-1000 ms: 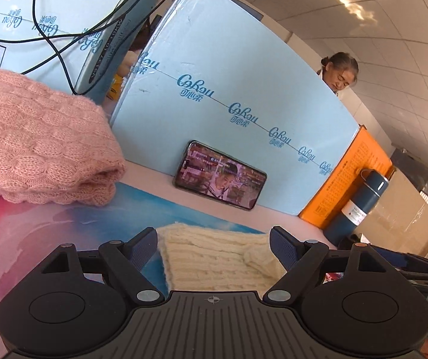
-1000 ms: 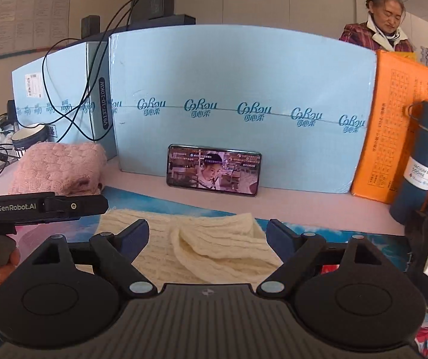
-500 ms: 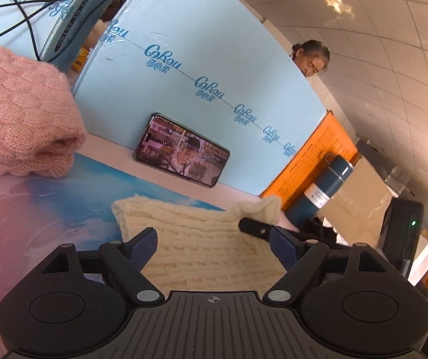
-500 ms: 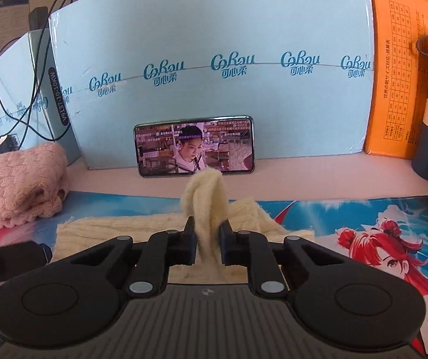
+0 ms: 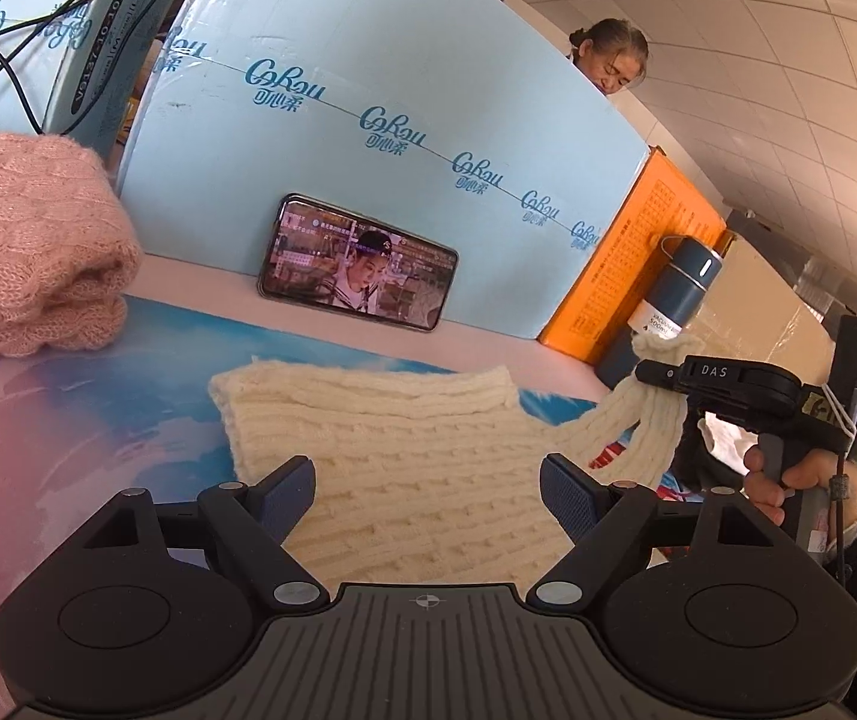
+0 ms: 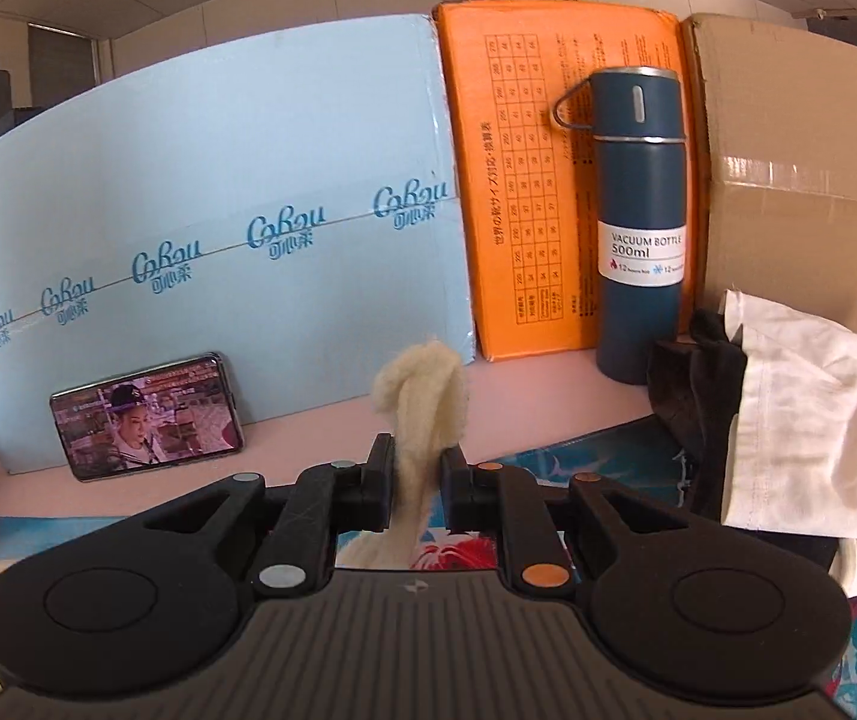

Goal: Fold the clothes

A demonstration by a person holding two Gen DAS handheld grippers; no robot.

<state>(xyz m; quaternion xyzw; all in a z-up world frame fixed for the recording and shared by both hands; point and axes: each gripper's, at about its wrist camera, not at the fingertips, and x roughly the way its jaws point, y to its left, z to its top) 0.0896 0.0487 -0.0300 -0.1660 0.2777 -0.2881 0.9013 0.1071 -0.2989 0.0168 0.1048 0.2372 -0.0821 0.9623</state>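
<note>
Since the earlier frame, the right tongs (image 5: 647,371) had carried the pinched sleeve end away to the right, and the knit now stretched from the table up to them.

From the left wrist view, the left tongs (image 5: 428,492) were released, with jaws wide apart, and hung just over the cream sweater (image 5: 398,456), which lay flat ahead of and under them; probably they waited there to pin the body while the sleeve was drawn. A pink sweater (image 5: 26,240) sat folded far to their left, set aside.

From the right wrist view, the right tongs (image 6: 417,483) were clenched on the sleeve (image 6: 422,402), whose tuft stood up between the jaws. Beyond them stood a vacuum bottle (image 6: 638,222), and a white cloth (image 6: 812,420) lay to their right
</note>
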